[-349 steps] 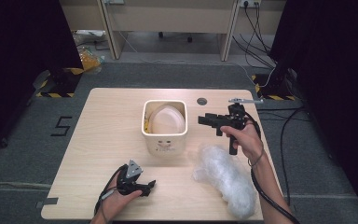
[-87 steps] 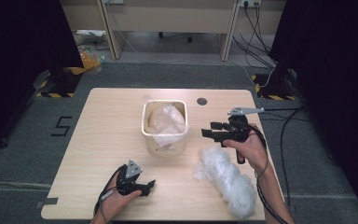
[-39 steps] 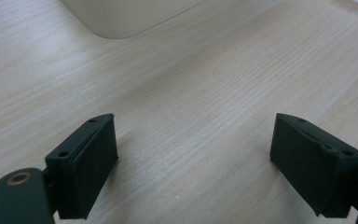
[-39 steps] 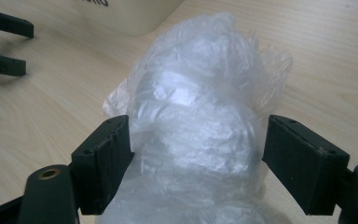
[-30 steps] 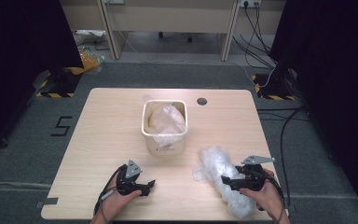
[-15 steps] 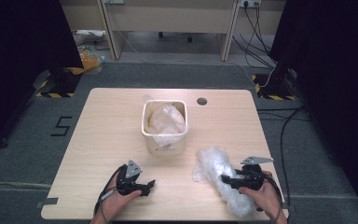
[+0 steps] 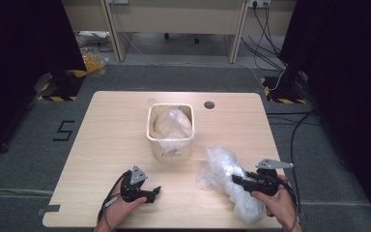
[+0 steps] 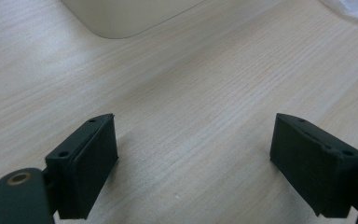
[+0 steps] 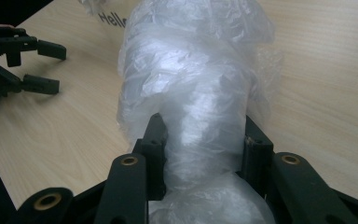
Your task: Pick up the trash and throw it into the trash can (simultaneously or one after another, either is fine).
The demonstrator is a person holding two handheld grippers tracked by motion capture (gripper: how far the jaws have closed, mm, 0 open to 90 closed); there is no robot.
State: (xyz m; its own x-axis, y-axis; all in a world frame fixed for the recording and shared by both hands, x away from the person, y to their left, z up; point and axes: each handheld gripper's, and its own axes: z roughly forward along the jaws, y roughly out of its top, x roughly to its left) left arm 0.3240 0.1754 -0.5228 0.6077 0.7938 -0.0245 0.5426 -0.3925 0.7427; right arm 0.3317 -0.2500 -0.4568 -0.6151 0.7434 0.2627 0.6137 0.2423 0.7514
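A crumpled bundle of clear plastic film [image 7: 222,166] lies on the wooden table [image 7: 106,125] at the near right. My right gripper [image 7: 236,180] reaches into it from the right. In the right gripper view the jaws [image 9: 203,126] have just been closing and now squeeze the bundle [image 9: 191,84] between their pads. A cream bin [image 7: 149,130] stands mid-table with more clear plastic [image 7: 173,123] inside. My left gripper [image 7: 155,192] rests on the table near the front edge, open, with bare wood between its fingers [image 8: 93,158].
The bin's rounded base [image 8: 121,18] is ahead of the left gripper. A round cable hole [image 7: 209,105] sits at the table's far side. Cables run over the floor to the right. The left gripper [image 9: 42,65] lies left of the bundle.
The right gripper came from beside the bin to the near right and sank into the plastic bundle, its jaws narrowing onto it. The left gripper stayed put.
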